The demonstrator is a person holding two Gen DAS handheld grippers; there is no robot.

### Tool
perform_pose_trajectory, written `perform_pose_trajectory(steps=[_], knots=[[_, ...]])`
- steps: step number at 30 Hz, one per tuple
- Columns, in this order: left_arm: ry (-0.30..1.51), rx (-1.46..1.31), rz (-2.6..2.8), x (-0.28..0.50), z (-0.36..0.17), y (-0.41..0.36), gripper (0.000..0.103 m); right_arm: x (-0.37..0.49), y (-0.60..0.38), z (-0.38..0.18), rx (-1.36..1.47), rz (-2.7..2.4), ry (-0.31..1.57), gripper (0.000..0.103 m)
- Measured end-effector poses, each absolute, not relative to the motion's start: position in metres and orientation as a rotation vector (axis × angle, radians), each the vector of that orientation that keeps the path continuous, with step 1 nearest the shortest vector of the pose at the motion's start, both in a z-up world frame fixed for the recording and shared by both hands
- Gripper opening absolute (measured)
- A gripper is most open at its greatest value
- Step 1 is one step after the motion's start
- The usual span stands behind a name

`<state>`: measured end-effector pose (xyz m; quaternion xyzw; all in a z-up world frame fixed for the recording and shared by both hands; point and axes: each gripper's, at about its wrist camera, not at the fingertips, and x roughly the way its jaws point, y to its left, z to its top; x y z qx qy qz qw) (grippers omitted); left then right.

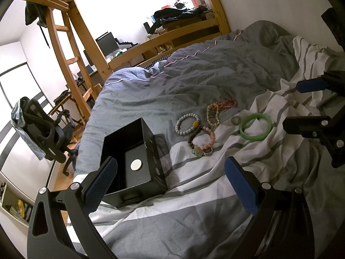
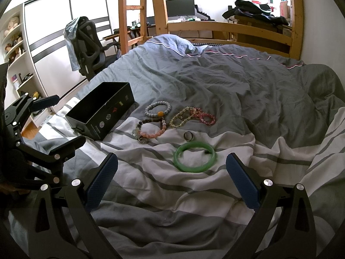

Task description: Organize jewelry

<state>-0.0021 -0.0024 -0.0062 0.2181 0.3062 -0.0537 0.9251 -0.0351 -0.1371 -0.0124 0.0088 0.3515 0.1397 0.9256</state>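
Disc [image 1: 136,165] inside box [image 1: 138,151], left wrist view only.

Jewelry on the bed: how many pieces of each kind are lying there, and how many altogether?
Beaded bracelets: 5 (white, dark, pink, yellow, red)
Solid bangles: 1, the green bangle
Rings: 2, the ring by the bangle and the ring by the pink bracelet
Total: 8, all outside the black box
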Motion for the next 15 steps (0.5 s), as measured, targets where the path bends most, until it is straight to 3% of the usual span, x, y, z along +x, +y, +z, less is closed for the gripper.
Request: perform_pose_trajectory(steps=[15], knots=[[0.707, 0.487, -0.187, 0.038, -0.033, -0.028, 0.098, -0.015, -0.142, -0.044, 0.104, 0.304, 0.877, 0.096]])
